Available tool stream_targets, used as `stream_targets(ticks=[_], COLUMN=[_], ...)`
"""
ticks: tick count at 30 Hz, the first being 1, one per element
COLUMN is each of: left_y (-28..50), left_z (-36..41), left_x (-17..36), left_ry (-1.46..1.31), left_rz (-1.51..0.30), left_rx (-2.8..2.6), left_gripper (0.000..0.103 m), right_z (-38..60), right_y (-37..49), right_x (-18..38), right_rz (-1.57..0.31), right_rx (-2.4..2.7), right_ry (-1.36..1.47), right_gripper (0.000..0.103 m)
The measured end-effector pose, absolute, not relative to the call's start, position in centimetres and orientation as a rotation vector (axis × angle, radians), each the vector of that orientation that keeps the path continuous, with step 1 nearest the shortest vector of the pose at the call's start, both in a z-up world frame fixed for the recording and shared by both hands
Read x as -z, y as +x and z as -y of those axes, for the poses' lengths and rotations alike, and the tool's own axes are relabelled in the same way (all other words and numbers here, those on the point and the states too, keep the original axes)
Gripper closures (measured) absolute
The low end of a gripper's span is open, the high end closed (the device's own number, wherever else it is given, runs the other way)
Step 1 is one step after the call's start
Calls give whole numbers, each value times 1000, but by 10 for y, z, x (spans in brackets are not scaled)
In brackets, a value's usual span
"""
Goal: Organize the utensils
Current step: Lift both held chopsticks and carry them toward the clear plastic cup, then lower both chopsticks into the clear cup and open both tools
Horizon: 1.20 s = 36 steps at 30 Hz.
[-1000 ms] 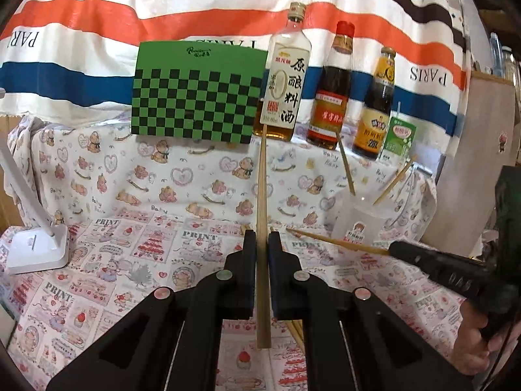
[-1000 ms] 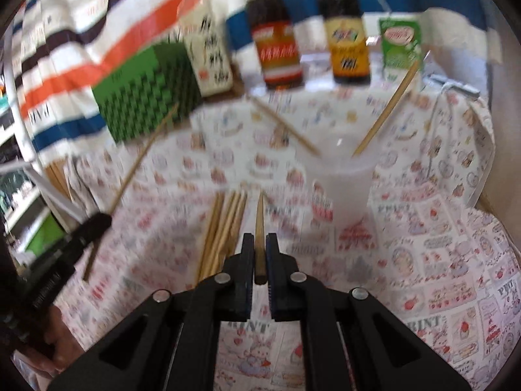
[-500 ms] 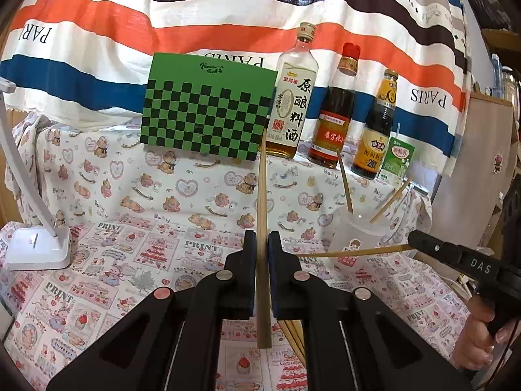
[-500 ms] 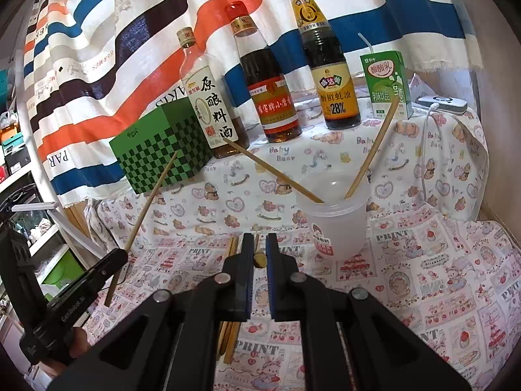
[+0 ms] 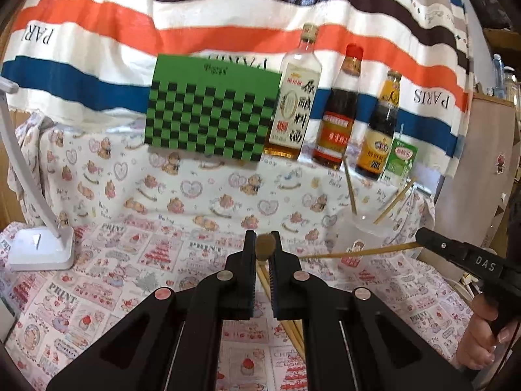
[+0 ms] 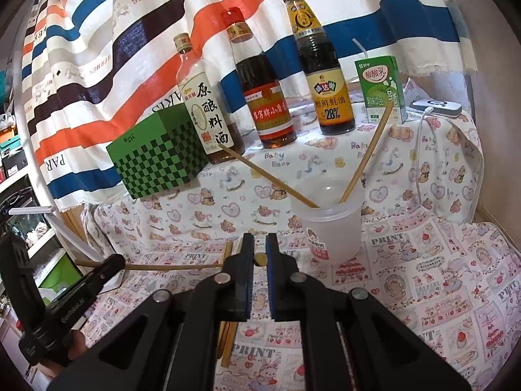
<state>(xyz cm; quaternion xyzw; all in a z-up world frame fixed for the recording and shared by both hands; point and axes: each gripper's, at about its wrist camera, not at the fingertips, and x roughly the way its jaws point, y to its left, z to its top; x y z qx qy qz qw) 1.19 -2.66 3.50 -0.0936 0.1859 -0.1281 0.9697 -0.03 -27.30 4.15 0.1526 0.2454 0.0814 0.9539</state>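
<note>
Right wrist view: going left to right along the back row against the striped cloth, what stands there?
Green checkered box → clear cooking wine bottle → red-capped dark sauce bottle → gold-capped oyster sauce bottle → green drink carton → white device with cable.

"PARIS" and "HERMES" on the striped backdrop cloth (image 6: 97, 32), "原酿料酒" on the clear cooking wine bottle (image 6: 208, 114), "28%" on the dark oyster sauce bottle (image 6: 329, 97), "PRINT" and "Baby Bear" on the patterned tablecloth (image 6: 423, 260), "DAS" on the right gripper (image 5: 423, 239)
</note>
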Motion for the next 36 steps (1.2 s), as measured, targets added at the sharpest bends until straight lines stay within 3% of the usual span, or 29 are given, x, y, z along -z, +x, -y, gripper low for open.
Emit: stream_targets(ticks=[11, 18, 28, 36], left_y=[1, 1, 3, 37], left_z=[17, 31, 84, 131], left_x=[-43, -53, -112, -135], left_ry=[-233, -180, -44, 11], left_rz=[-322, -328, -244, -260], left_rx=[252, 267, 340, 424], left_gripper=[97, 97, 97, 97], right_z=[271, 283, 291, 319], right_y=[-7, -15, -10, 5], right_x=[-57, -99, -168, -177], right_rz=[-450, -399, -281, -142], right_rx=[-159, -174, -171, -102], right_ry=[286, 253, 216, 270], right_gripper=[97, 97, 97, 97])
